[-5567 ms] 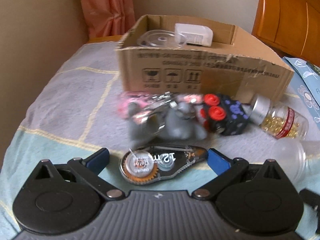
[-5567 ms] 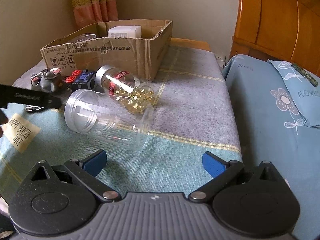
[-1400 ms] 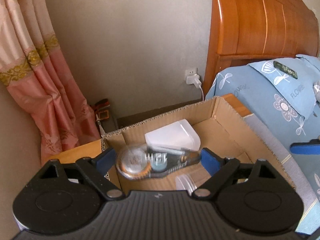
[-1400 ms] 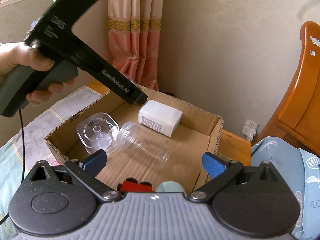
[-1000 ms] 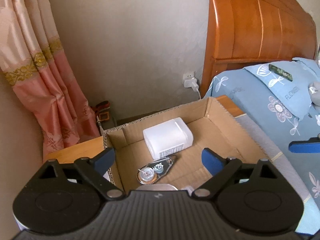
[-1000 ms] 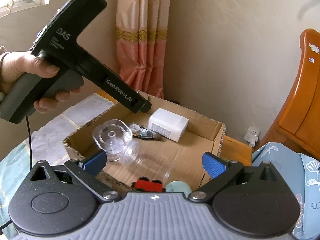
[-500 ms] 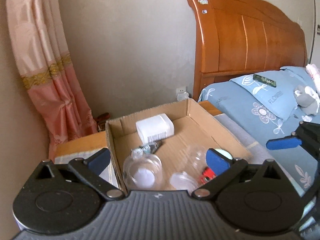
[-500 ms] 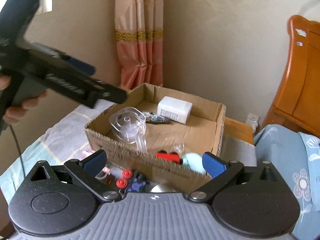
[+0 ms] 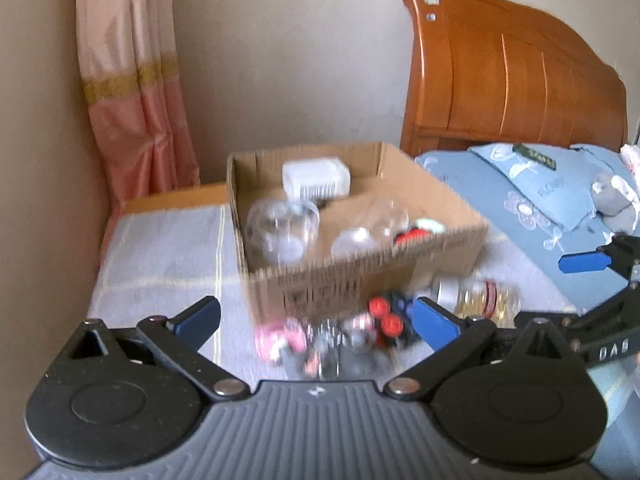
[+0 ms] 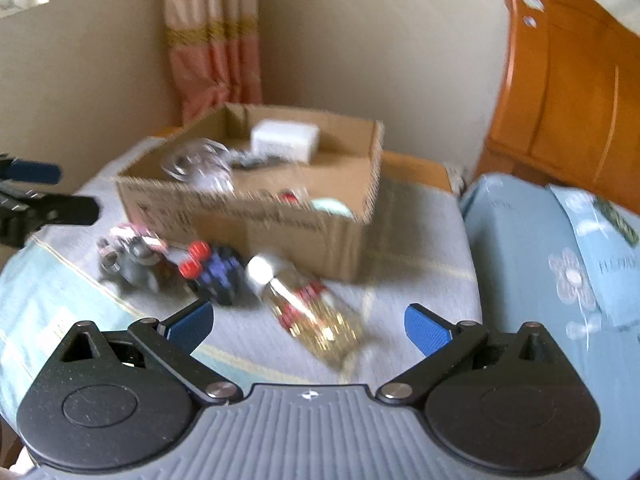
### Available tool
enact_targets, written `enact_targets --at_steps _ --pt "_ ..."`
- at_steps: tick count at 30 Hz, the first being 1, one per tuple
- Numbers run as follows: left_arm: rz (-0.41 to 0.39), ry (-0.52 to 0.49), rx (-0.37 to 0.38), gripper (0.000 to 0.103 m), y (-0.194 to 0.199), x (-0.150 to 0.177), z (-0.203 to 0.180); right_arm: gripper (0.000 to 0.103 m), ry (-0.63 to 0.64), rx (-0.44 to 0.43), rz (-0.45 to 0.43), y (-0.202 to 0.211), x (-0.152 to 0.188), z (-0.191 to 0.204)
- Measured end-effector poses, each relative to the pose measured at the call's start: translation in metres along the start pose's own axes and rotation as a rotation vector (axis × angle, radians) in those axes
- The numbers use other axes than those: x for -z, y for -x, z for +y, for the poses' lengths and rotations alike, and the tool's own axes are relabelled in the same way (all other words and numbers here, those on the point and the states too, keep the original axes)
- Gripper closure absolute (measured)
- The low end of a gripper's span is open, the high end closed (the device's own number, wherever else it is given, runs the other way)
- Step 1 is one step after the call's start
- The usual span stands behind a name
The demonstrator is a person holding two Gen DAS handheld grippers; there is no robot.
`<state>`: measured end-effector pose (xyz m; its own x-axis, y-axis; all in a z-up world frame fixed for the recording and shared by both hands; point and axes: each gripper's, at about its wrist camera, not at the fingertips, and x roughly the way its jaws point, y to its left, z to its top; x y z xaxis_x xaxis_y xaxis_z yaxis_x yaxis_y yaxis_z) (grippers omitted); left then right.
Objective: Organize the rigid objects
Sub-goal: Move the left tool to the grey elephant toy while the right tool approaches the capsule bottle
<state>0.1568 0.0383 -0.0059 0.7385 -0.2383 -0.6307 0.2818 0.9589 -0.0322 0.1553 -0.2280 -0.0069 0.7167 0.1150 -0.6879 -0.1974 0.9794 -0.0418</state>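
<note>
A cardboard box (image 9: 360,280) (image 10: 248,216) on the cloth holds a white case (image 9: 316,178) (image 10: 285,140), clear containers (image 9: 282,226) (image 10: 198,162) and the correction tape (image 10: 250,162). In front of it lie a grey and pink keychain toy (image 10: 132,258) (image 9: 316,346), a black cube with red buttons (image 10: 216,266) (image 9: 390,318) and a capsule bottle (image 10: 308,306) (image 9: 476,300). My left gripper (image 9: 316,318) is open and empty above the toy. My right gripper (image 10: 308,322) is open and empty above the bottle. Both views are blurred.
A wooden headboard (image 9: 508,80) and a blue flowered bed (image 9: 532,200) lie to the right. A pink curtain (image 9: 132,92) hangs at the back left corner. A grey plush (image 9: 612,204) lies on the bed.
Both grippers have pulled back and down from above the box toward the items in front of it. The correction tape and clear jar, carried earlier, lie in the box.
</note>
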Motion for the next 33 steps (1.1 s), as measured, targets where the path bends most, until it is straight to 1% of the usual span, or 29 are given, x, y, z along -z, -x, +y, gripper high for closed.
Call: enact_targets --at_steps 4,9,12,15,20,27,33 --pt "0.046 0.021 -0.026 0.001 -0.011 0.020 -0.001 0.000 -0.058 0.010 0.056 -0.014 0.020 -0.010" --pt "0.110 0.086 0.004 0.001 -0.029 0.039 0.002 0.000 -0.087 0.049 0.112 -0.035 0.039 -0.015" --pt "0.124 0.104 -0.009 0.001 -0.037 0.044 0.000 0.000 -0.091 0.048 0.130 -0.042 0.043 -0.014" --pt "0.127 0.124 -0.005 0.001 -0.042 0.047 -0.001 0.000 -0.095 0.050 0.145 -0.051 0.046 -0.013" --pt "0.119 0.154 -0.008 0.001 -0.050 0.048 -0.004 0.000 -0.087 0.047 0.115 -0.053 0.046 -0.014" --pt "0.098 0.203 -0.041 0.001 -0.064 0.044 -0.003 0.000 -0.075 0.042 0.065 -0.056 0.047 -0.012" --pt "0.096 0.220 -0.010 0.001 -0.073 0.042 0.000 0.000 -0.073 0.040 0.051 -0.063 0.042 -0.011"
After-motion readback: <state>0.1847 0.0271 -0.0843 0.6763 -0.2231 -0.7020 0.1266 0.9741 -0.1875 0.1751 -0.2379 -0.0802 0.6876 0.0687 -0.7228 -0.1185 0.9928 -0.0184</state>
